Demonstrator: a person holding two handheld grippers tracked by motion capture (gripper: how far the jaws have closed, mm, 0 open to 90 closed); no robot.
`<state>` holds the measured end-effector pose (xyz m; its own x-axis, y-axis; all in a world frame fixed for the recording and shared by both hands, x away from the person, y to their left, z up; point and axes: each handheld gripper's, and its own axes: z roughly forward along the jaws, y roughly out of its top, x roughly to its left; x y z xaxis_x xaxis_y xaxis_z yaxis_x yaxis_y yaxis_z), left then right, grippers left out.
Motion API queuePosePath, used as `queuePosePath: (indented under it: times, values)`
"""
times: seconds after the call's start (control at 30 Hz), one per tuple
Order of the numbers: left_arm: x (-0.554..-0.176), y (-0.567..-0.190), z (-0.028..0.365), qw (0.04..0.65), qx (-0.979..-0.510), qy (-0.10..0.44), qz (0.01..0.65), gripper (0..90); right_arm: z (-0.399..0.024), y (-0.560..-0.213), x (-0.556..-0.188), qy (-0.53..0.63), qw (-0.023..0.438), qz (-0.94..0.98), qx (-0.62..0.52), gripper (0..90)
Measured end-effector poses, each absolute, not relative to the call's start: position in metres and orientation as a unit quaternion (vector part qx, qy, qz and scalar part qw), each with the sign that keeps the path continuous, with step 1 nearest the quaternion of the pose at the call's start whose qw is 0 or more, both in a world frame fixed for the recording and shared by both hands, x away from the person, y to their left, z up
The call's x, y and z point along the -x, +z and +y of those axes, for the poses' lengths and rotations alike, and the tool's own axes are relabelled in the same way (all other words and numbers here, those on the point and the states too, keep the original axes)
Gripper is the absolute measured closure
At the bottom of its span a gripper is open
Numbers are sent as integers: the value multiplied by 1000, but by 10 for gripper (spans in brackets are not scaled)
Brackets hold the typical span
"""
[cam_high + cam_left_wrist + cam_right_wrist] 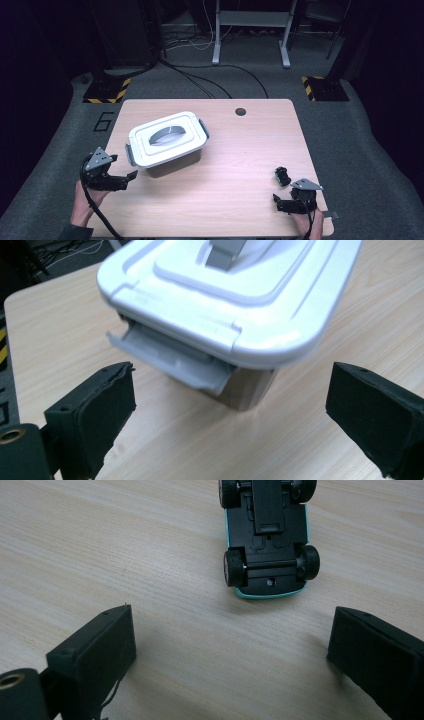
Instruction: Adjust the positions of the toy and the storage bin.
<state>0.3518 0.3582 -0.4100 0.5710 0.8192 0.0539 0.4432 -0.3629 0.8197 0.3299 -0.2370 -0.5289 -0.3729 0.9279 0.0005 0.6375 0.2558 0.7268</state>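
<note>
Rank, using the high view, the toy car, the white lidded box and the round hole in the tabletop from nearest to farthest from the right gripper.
From the right gripper, jaws open at the table's near right edge:
1. Toy car, upside down just ahead of the jaws.
2. Round hole, near the far edge, about mid-table.
3. White lidded box, across on the left half, in front of the left gripper.

Both tongs are black, two-jaw. Left tongs (125, 179): grey three-cornered plate on top with small dark screw dots, black cable trailing back along the forearm, dark sleeve at the wrist. Right tongs (278, 201): same grey plate, black body, cable running down past the hand. In the gripper views the jaws are blocky, with matte, rough-faced black pads (107, 407), a small hole near each top edge, and a brass-coloured bushing at lower left.
</note>
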Motion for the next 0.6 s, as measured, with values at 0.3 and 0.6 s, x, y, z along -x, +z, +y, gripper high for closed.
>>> queuePosePath:
  times: [0.3, 0.6]
  values:
    - [-373, -382, 346, 409, -802, 232, 368, 49, -237, -529, -330, 327, 221, 761, -514, 43]
    - [-407, -366, 315, 395, -830, 220, 325, 87, -237, -529, -330, 327, 222, 762, -512, 44]
